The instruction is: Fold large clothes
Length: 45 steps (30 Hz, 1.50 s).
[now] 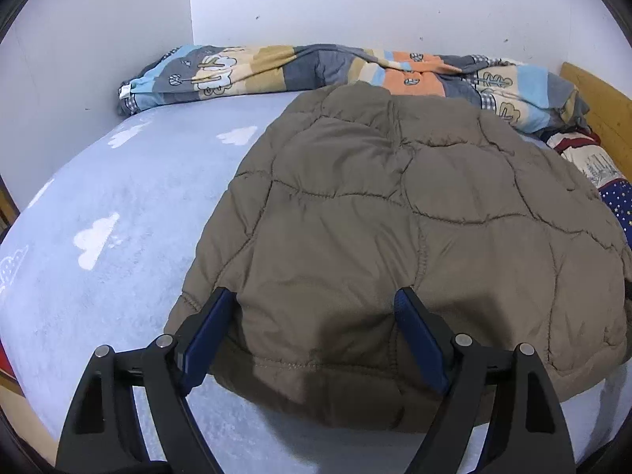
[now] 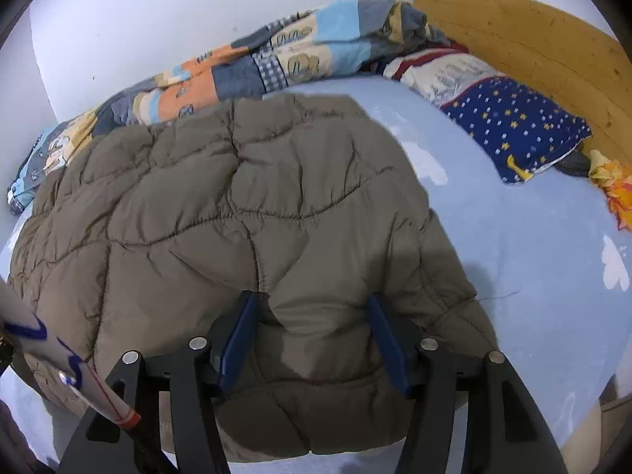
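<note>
Left wrist view: the left claw (image 1: 314,308) hangs over the near edge of the jacket (image 1: 414,205); its two blue pads (image 1: 420,341) stand wide apart, one on each side of the hem, and they press on nothing, so the claw is open; the brown quilted jacket lies flat on the bed (image 1: 130,213), toward its right part, with the far end touching the striped blanket (image 1: 276,71) that runs along the wall (image 1: 355,4); the sheet is light blue with white clouds; at the right edge a wooden headboard (image 1: 604,106) shows, and a pillow (image 1: 584,158) lies just before it.

Right wrist view: the right claw (image 2: 312,312) is above the near right part of the jacket (image 2: 205,197); its fingers (image 2: 385,339) are apart with a bulge of the fabric between them; the pads do not squeeze it, so this claw is open too; the jacket covers the left and middle of the bed (image 2: 513,245); a dark blue pillow with stars (image 2: 517,126) lies near the headboard (image 2: 533,47); a yellow-orange thing (image 2: 614,185) lies at the right edge, what it is I cannot tell.
</note>
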Each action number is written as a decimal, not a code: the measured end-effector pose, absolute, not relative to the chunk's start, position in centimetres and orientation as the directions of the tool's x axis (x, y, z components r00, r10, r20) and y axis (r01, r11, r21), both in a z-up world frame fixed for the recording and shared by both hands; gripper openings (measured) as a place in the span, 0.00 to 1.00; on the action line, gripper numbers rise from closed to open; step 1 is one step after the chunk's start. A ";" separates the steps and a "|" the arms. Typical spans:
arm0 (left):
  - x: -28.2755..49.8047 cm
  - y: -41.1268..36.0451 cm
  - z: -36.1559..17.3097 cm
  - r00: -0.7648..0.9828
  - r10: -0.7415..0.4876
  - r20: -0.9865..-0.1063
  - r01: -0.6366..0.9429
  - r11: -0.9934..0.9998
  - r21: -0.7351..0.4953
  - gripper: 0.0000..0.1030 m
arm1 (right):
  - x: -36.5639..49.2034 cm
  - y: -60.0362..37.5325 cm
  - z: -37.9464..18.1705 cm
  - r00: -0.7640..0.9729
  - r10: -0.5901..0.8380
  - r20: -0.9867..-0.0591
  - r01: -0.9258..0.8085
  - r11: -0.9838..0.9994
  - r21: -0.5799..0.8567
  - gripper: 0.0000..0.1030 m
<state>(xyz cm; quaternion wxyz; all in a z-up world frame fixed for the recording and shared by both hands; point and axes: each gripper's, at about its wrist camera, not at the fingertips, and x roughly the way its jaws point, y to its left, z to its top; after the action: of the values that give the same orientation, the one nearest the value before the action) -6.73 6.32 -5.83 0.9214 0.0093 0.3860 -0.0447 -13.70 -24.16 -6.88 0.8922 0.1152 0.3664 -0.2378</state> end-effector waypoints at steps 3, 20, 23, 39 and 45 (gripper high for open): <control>-7.5 6.3 -5.1 0.728 -0.085 -0.680 0.087 0.996 -0.031 0.80 | -14.4 -22.7 -5.2 0.686 -0.380 -0.621 0.495 0.869 0.015 0.61; -8.1 5.8 -5.8 0.718 -0.099 -0.689 0.094 0.995 -0.046 0.80 | -12.3 -13.8 -7.6 0.731 -0.271 -0.626 0.227 0.962 -0.152 0.63; -8.1 5.8 -5.8 0.716 -0.102 -0.690 0.095 0.994 -0.049 0.80 | -11.9 -14.1 -8.3 0.716 -0.266 -0.645 0.231 0.963 -0.142 0.68; -17.4 5.8 2.3 0.840 -0.197 -0.506 0.194 0.979 -0.059 0.80 | -19.7 -12.8 -1.4 0.802 -0.248 -0.544 0.279 0.960 -0.027 0.73; -24.0 5.7 9.2 0.872 -0.226 -0.435 0.222 0.973 -0.060 0.85 | -27.6 -11.3 6.3 0.877 -0.232 -0.420 0.263 0.965 0.015 0.78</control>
<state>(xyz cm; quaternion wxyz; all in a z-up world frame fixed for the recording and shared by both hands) -24.04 5.72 9.17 0.9673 -0.0041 0.2256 -0.1156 -27.62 -11.35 6.30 0.9681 0.0359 0.2123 -0.1279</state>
